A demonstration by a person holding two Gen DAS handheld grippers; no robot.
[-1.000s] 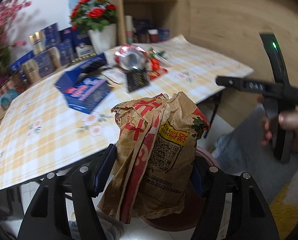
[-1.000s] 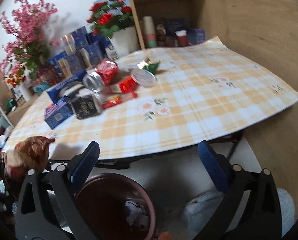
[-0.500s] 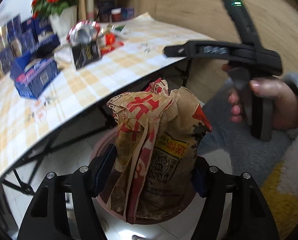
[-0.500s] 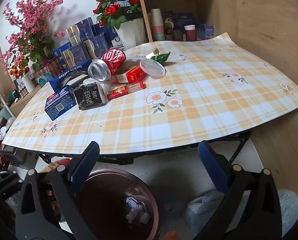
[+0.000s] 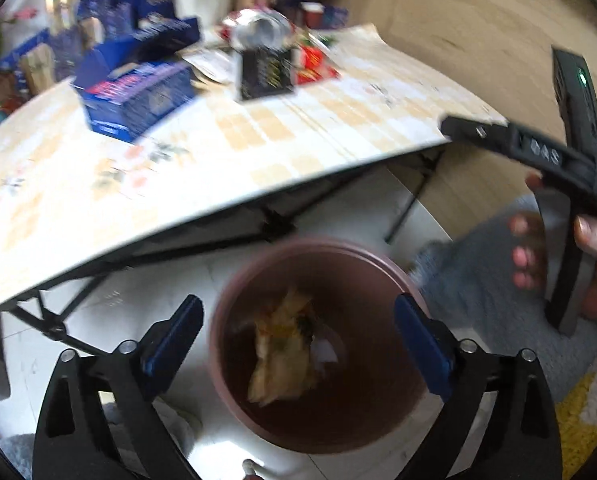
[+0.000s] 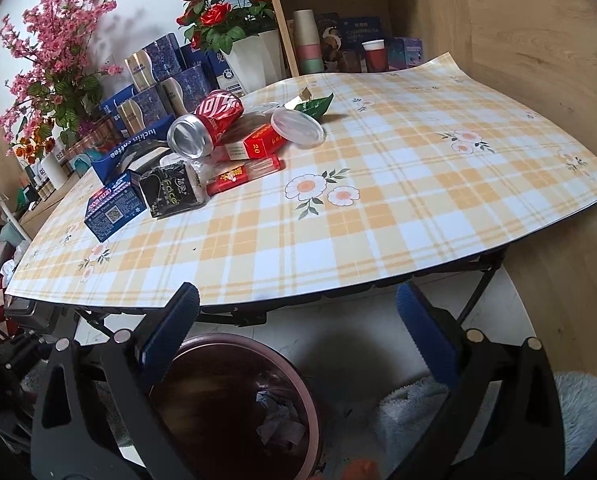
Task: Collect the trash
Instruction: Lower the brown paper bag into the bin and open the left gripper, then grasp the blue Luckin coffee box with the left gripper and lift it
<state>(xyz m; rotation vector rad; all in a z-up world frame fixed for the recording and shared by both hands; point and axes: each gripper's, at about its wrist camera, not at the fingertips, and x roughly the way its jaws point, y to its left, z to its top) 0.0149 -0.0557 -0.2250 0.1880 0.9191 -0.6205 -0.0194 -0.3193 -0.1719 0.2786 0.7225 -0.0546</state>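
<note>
The worktop (image 6: 398,208) wears a yellow-and-white check cloth with daisies; near its far left part lie a blue box (image 6: 114,206), a black packet (image 6: 170,192), a red can (image 6: 206,128) on its side, a red carton (image 6: 258,142), a clear lid (image 6: 296,128) and a green wrapper (image 6: 314,104); the near right corner is bare; on the floor (image 6: 338,336) below the near edge stands a brown bin (image 6: 234,408).

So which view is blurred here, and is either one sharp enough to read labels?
Left wrist: motion blur smears the table and the paper bag in the bin. Right wrist: sharp, box and can print legible, with fisheye bending at the edges.
</note>
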